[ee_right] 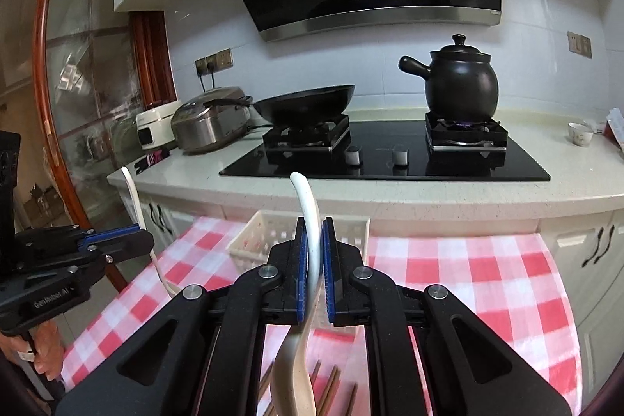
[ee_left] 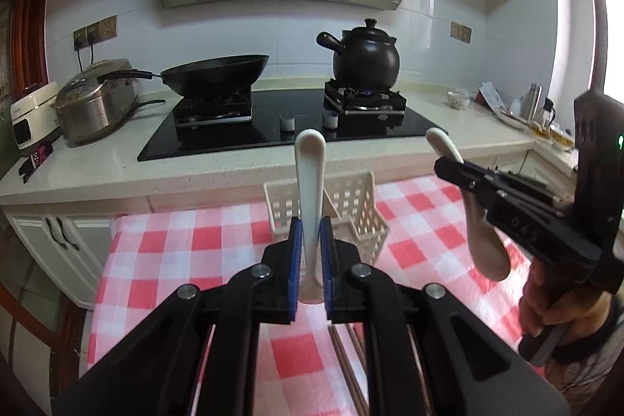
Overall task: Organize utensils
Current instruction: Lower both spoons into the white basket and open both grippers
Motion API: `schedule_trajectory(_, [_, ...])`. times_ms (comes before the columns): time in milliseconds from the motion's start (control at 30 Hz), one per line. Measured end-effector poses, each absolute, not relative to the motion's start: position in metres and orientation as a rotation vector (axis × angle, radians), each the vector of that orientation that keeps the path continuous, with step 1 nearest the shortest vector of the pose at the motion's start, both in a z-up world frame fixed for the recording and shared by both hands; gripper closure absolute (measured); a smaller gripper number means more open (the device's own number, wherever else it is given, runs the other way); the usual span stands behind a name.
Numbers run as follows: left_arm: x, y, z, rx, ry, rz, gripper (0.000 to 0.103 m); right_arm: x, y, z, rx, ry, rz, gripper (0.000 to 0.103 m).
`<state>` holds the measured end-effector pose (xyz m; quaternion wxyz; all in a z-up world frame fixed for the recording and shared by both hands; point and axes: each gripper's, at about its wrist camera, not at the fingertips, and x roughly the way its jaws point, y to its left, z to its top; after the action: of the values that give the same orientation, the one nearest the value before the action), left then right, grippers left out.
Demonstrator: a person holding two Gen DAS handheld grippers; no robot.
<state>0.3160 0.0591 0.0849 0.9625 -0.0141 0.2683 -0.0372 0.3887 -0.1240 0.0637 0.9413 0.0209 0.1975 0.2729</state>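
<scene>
My left gripper (ee_left: 311,232) is shut on a white ceramic spoon (ee_left: 310,174), whose handle points up. To its right, my right gripper (ee_left: 442,168) is shut on a second white spoon (ee_left: 487,248), bowl hanging down. In the right wrist view the right gripper (ee_right: 313,240) clamps that spoon (ee_right: 310,205), and the left gripper (ee_right: 146,240) holds the first spoon (ee_right: 130,190) at the left. A white slotted plastic basket (ee_left: 362,201) (ee_right: 265,232) stands on the red-and-white checked cloth (ee_left: 175,252) just beyond both grippers. Brown chopsticks (ee_right: 329,385) (ee_left: 343,349) lie on the cloth below them.
Behind the table runs a counter (ee_left: 234,170) with a black hob (ee_left: 273,135). A wok (ee_left: 218,73) and a black clay pot (ee_left: 364,61) over a lit burner stand on the hob. Rice cookers (ee_left: 93,104) sit at the left, a cup (ee_left: 458,100) and clutter at the right.
</scene>
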Motion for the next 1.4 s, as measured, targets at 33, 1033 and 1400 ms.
schedule_trajectory(33, [0.321, 0.061, 0.088, -0.034, 0.541, -0.076, 0.094, 0.394, -0.122, 0.065, 0.042, 0.398, 0.556, 0.095])
schedule_trajectory(1033, [0.431, 0.083, 0.057, -0.100, 0.574, -0.067, 0.094, 0.472, -0.090, 0.041, 0.001, 0.420, 0.526, 0.095])
schedule_trajectory(1400, [0.438, 0.085, 0.031, -0.101, 0.605, -0.058, 0.092, 0.487, -0.091, 0.011, 0.021, 0.504, 0.523, 0.092])
